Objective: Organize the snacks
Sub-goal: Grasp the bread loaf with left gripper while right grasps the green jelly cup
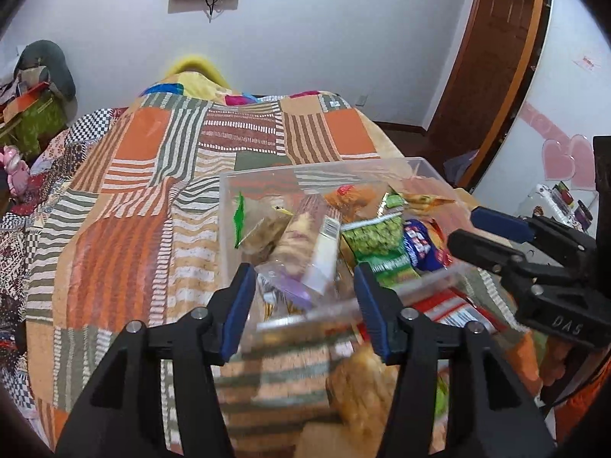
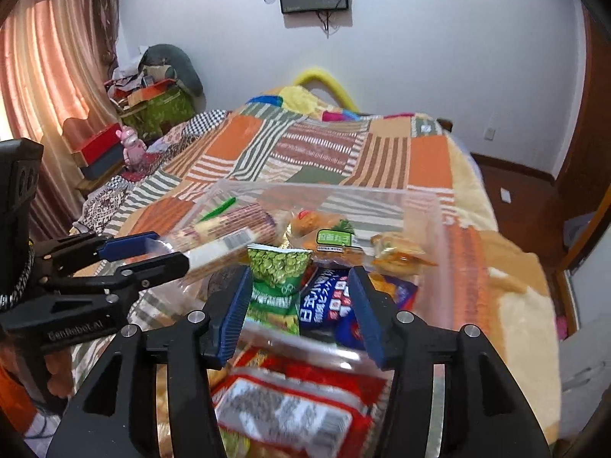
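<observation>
A clear plastic bin [image 1: 229,206] sits on a bed covered by a patchwork quilt [image 1: 145,198], and everything else is placed around it. Inside the bin lie several snacks: a long biscuit pack [image 2: 225,236] leaning across its left half, a green pea bag [image 2: 277,267] at the centre, a blue packet [image 2: 324,305] just right of the pea bag, and a small orange packet [image 2: 401,253] toward the right wall.

The left gripper [image 1: 303,305] hovers at the bin's near rim. Its fingers [image 1: 238,309] are spread apart, with the near end of the biscuit pack between them, not pinched.

The right gripper [image 2: 299,311] is over the near side of the bin, its fingers [image 2: 368,313] also spread and gripping nothing, with the pea bag and blue packet seen between them.

In front of the bin, outside its near wall, a red packet [image 2: 298,400] lies on the quilt, blurred, and a golden bread-like snack [image 1: 362,385] lies beside it.
</observation>
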The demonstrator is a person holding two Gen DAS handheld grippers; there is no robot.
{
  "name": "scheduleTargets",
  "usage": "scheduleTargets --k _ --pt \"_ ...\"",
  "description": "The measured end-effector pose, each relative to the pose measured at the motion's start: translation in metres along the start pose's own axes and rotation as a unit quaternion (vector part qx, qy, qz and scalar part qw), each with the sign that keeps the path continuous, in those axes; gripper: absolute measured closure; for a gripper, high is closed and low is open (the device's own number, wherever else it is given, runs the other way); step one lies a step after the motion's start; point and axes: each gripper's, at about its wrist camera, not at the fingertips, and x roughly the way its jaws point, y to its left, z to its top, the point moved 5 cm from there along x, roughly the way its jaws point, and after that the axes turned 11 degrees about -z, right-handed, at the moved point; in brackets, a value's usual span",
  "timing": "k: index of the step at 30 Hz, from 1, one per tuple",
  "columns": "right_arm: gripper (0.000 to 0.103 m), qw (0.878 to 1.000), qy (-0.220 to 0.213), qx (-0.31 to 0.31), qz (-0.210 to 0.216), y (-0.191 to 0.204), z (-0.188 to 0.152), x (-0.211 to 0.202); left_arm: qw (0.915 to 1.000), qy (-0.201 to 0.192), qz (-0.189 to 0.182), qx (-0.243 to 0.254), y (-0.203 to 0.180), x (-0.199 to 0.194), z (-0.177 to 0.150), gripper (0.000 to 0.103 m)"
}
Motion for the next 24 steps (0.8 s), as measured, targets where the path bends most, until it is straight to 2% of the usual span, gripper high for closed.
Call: scheduleTargets --k 5,11,18,24 --pt "0.049 1.000 -0.019 0.000 0.006 -0.002 -0.012 -0.029 1.0000 0.003 0.002 0.009 -0.009 -0.028 -0.022 0.039" --pt "0.047 1.000 -0.016 -0.005 0.006 0.001 -0.036 -0.046 0.9997 0.025 -0.004 -0.004 -0.014 -0.046 -0.055 0.034" --pt "0.047 1.000 0.008 0.011 0.017 0.004 -0.065 -0.049 0.9972 0.070 -0.019 -0.019 -0.026 -0.044 -0.100 0.024" --pt "0.046 0.999 0.036 0.026 0.029 0.007 -0.089 -0.043 0.9944 0.100 -0.025 -0.020 -0.038 -0.028 -0.125 0.022"
